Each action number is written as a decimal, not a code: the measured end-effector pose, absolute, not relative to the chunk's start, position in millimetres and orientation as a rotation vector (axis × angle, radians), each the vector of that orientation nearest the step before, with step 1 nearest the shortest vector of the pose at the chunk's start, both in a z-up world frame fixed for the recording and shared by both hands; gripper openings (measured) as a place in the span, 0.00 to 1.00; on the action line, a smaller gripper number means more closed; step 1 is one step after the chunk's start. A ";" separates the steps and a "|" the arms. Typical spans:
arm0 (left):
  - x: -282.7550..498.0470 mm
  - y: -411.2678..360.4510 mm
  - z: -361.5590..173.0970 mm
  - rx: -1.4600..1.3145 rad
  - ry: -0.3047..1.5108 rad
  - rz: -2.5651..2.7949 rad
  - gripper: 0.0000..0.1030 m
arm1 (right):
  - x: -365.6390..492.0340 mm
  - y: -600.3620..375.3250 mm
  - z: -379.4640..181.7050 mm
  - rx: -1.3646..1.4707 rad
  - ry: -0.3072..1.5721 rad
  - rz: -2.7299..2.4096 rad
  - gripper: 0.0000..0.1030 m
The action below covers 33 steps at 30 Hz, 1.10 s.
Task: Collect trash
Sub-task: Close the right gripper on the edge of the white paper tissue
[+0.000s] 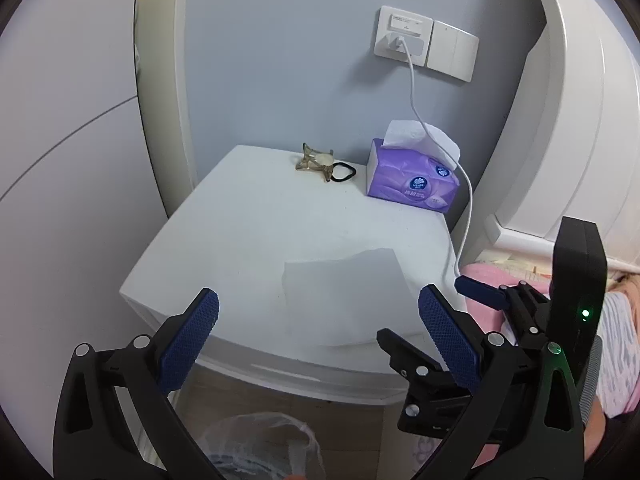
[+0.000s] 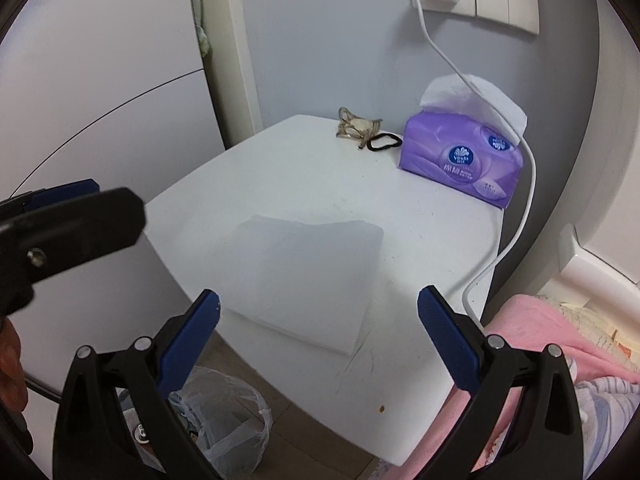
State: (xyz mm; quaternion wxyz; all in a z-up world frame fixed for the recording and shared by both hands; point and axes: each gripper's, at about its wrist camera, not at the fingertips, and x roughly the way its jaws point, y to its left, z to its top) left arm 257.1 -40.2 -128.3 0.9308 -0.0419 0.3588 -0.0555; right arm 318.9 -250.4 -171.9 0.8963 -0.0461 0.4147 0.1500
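White paper, a flat tissue sheet (image 1: 344,280), lies on the near part of the white table (image 1: 248,220) in the left wrist view, just ahead of the left gripper (image 1: 318,316). That gripper is spread wide, its blue pads (image 1: 188,344) apart with nothing between them, hovering over the table's front edge. Toward the back of the table stand a purple tissue pack (image 1: 412,180) with a sheet sticking up, a brownish hair claw (image 1: 316,162) and a black hair tie (image 1: 344,172) touching it. A white cable (image 1: 416,92) runs from a wall socket (image 1: 404,36) down past the pack and off the table's right side. Below the table edge, a clear plastic bag (image 1: 260,444) sits on the floor. The right gripper (image 1: 480,292) shows at the right edge, over pink bedding (image 1: 484,280).

From the right wrist view, the tissue sheet (image 2: 308,280) lies flat on the table (image 2: 320,184), its near corner close to the table edge and just ahead of the right gripper (image 2: 318,316), which is also spread wide and holding nothing. The tissue pack (image 2: 460,164), hair claw (image 2: 356,126) and hair tie (image 2: 384,142) sit at the far side. The plastic bag (image 2: 224,420), with some litter inside, rests on the floor below the table at lower left. Part of the left gripper (image 2: 72,220) juts in from the left edge. Pink bedding (image 2: 532,332) lies to the right.
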 end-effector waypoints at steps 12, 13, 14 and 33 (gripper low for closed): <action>273.4 -28.2 -151.2 -0.116 0.752 -0.117 0.94 | 344.7 -249.1 -187.0 -0.110 0.884 0.294 0.93; 274.4 -27.5 -152.1 -0.119 0.753 -0.120 0.94 | 346.2 -248.4 -188.7 -0.114 0.887 0.295 0.94; 274.9 -27.5 -152.9 -0.119 0.753 -0.122 0.94 | 347.5 -248.0 -189.9 -0.118 0.887 0.294 0.94; 284.3 -24.1 -167.2 -0.119 0.751 -0.177 0.94 | 359.8 -238.6 -204.2 -0.146 0.891 0.321 0.75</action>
